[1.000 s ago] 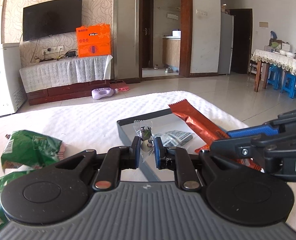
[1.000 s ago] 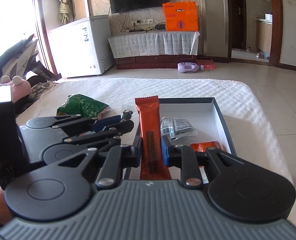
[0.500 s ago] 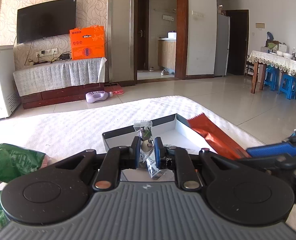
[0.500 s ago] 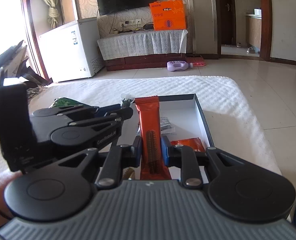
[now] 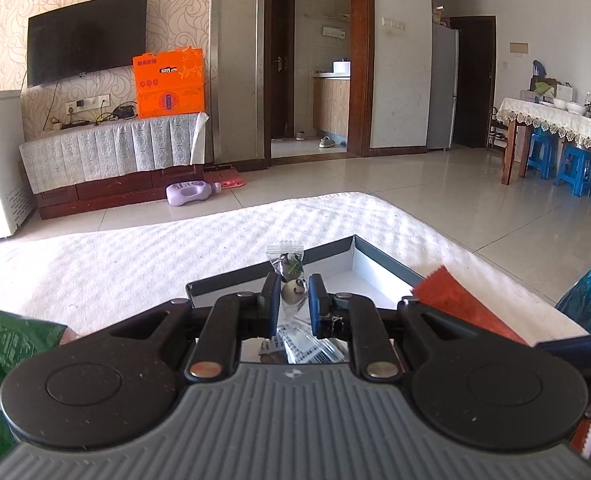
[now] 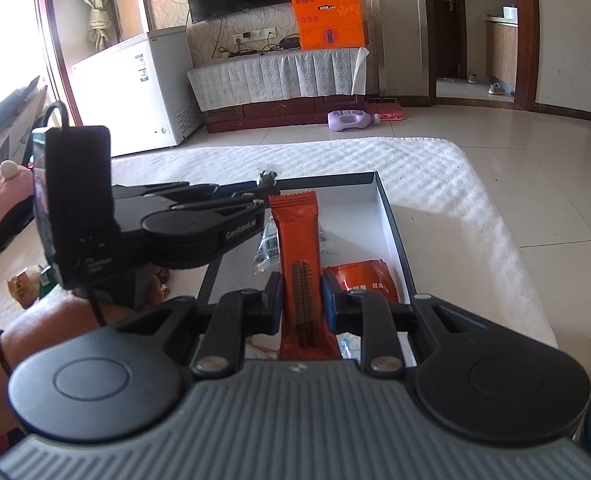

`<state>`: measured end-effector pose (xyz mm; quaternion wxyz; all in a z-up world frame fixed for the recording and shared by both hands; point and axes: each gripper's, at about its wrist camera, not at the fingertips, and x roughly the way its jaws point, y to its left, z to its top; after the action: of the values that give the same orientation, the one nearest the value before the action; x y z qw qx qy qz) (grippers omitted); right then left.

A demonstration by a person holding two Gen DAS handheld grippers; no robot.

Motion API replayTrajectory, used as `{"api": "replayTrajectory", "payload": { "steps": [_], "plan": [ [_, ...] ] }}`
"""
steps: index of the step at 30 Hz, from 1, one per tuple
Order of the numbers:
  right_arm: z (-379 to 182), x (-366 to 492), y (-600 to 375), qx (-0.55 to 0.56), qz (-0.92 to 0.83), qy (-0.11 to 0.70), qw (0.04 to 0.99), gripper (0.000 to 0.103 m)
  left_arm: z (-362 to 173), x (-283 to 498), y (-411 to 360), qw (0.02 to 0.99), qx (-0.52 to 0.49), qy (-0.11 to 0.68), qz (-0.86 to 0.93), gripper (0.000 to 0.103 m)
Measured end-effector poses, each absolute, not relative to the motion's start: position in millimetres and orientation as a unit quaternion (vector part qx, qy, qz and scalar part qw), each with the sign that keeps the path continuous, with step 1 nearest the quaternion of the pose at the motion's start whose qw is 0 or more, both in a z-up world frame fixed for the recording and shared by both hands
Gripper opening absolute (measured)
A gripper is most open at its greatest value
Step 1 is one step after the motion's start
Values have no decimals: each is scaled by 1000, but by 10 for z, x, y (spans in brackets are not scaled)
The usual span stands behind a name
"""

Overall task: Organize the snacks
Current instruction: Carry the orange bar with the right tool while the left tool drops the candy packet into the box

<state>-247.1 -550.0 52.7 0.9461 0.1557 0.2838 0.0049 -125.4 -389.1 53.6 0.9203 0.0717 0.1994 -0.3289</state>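
Note:
My left gripper (image 5: pixel 292 294) is shut on a small clear-wrapped candy (image 5: pixel 288 270) and holds it above the near left corner of the open white box (image 5: pixel 369 270). My right gripper (image 6: pixel 302 295) is shut on a long orange snack bar (image 6: pixel 297 232), held upright over the box (image 6: pixel 389 216). In the right wrist view the left gripper (image 6: pixel 264 184) sits over the box's left rim. A clear packet (image 6: pixel 267 246) and an orange packet (image 6: pixel 365 280) lie inside the box. The orange bar's tip shows in the left wrist view (image 5: pixel 451 300).
The box rests on a table covered with white cloth (image 5: pixel 115 256). Green snack bags (image 5: pixel 3 344) lie left of the box. Small wrapped snacks (image 6: pixel 23 284) lie near my left wrist. The table's right edge (image 6: pixel 535 304) drops to a tiled floor.
Both grippers moved forward over the box, still holding their snacks. The green bags slid toward the left edge of the left wrist view.

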Motion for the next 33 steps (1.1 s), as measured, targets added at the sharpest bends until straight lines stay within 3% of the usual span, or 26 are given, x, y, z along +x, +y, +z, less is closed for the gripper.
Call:
{"api": "replayTrajectory", "payload": {
  "steps": [33],
  "plan": [
    [491, -2433, -5497, 144, 12, 299, 943, 24, 228, -621, -4195, 906, 84, 268, -317, 18]
  ]
}}
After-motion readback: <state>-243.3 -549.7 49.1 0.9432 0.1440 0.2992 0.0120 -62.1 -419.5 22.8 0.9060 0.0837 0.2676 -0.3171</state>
